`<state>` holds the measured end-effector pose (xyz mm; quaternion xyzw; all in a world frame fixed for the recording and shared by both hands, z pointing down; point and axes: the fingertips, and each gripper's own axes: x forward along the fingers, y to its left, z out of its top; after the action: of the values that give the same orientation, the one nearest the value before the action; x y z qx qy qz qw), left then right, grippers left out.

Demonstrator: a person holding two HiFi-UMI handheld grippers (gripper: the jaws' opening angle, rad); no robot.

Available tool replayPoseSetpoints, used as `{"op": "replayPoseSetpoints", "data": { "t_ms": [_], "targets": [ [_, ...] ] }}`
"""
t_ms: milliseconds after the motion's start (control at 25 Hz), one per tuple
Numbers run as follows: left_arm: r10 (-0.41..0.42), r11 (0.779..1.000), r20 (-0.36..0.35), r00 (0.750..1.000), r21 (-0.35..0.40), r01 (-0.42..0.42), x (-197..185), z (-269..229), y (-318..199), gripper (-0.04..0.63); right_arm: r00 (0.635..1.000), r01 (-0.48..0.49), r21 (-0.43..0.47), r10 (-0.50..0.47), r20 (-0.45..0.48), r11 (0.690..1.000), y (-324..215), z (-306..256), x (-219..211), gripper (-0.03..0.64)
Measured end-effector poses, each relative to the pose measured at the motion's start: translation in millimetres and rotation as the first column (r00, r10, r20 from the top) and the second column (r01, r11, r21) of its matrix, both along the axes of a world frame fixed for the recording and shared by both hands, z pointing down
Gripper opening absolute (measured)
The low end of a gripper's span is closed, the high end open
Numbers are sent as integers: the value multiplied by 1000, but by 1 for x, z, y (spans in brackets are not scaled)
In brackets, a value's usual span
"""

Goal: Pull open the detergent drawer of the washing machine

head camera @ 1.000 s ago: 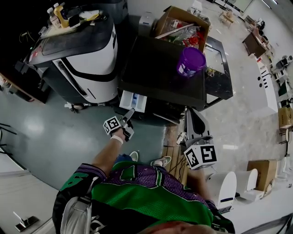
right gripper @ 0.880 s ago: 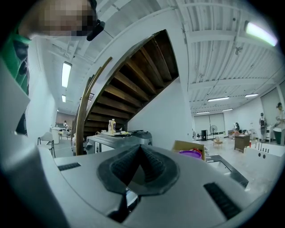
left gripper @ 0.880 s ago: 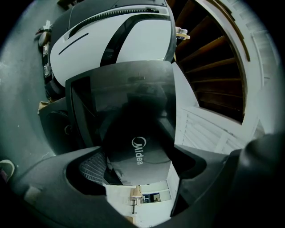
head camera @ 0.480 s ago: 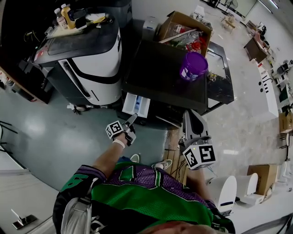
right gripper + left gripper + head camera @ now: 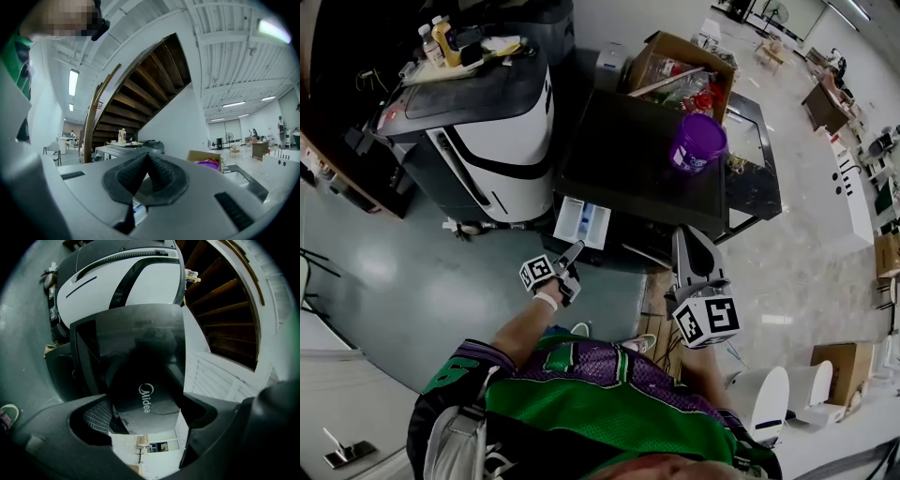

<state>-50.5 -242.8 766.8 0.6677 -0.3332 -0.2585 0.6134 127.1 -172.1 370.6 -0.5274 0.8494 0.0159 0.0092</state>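
Pulled further out, detergent drawer (image 5: 581,221) sits just before open left claw (image 5: 576,251).

- Washing machine (image 5: 628,150): black, boxy, seen from steeply above. The flat dark top takes up most of what shows, and the front face is a narrow strip along its near edge.
- Detergent drawer (image 5: 581,222): at the front's left end and pulled open. It juts out from the front face, level and square to it.
- Drawer tray: white, rectangular, open on top. It has 1 blue section near the middle and paler compartments either side. What the compartments hold cannot be made out.
- Left gripper view: the white tray with its small blue patch (image 5: 152,446) shows beside a dark rounded panel (image 5: 147,401) lettered "Midea" in white.
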Motion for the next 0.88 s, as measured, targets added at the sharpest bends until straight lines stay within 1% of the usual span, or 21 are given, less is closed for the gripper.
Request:
{"op": "replayPoseSetpoints", "data": {
  "t_ms": [120, 200, 360, 520, 680, 800, 880],
  "targets": [
    [-4, 1000, 5, 1000, -11, 4, 0, 2, 1, 463, 1000, -9, -2, 9, 6, 1000, 1, -2, 1, 0],
    [6, 1000, 20, 1000, -22, -5, 1, 5, 3, 463, 1000, -10, 3, 10, 5, 1000, 1, -4, 3, 0],
    [50, 999, 61, 997, 5, -50, 5, 1, 9, 463, 1000, -22, 3, 22, 13, 1000, -1, -4, 6, 0],
    [71, 997, 99, 992, 17, -73, 0, -5, 15, 465, 1000, -12, 9, 12, 18, 1000, -3, -7, 2, 0],
    [90, 992, 149, 985, 76, -102, -7, -26, 21, 463, 1000, -3, 17, 3, 18, 1000, -4, -11, -2, 0],
    [99, 983, 223, 970, 130, -131, -16, -45, 21, 463, 1000, 1, 19, -1, 23, 1000, -6, -11, -4, 0],
    [93, 973, 281, 955, 177, -147, -23, -61, 22, 463, 1000, 1, 21, -2, 28, 1000, -6, -12, -6, 0]
  ]
}}
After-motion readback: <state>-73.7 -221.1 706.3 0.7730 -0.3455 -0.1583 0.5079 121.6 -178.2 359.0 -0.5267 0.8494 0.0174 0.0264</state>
